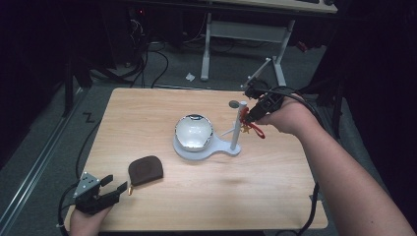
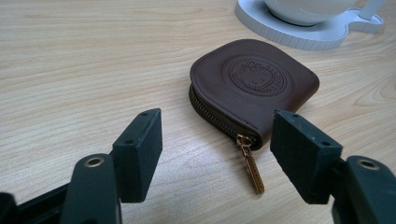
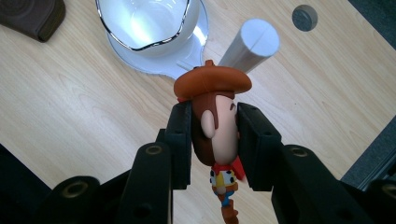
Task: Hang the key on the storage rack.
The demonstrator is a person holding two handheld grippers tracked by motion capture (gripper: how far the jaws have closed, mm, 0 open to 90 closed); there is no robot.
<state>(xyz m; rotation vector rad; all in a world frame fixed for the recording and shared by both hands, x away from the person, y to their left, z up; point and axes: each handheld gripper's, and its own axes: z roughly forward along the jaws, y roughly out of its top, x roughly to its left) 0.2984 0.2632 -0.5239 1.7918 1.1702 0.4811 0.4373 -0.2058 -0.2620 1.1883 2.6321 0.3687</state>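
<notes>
My right gripper (image 1: 249,117) (image 3: 215,119) is shut on the head of a small cowboy figure (image 3: 212,83) with an orange hat. It holds the figure (image 1: 254,130) in the air beside the top of a white post (image 1: 237,127) (image 3: 250,43). The post rises from a white stand (image 1: 223,148) that carries a shiny white bowl (image 1: 193,131) (image 3: 140,21). A brown zip purse (image 1: 145,169) (image 2: 254,79) lies on the table near the front left. My left gripper (image 1: 116,186) (image 2: 217,154) rests open just in front of it, its jaws either side of the gold zip pull (image 2: 252,170) without touching.
A small grey disc (image 1: 234,103) (image 3: 304,17) sits on the wooden table (image 1: 275,196) behind the post. A white desk frame (image 1: 246,34) stands on the floor beyond the table's far edge. Cables trail off both sides.
</notes>
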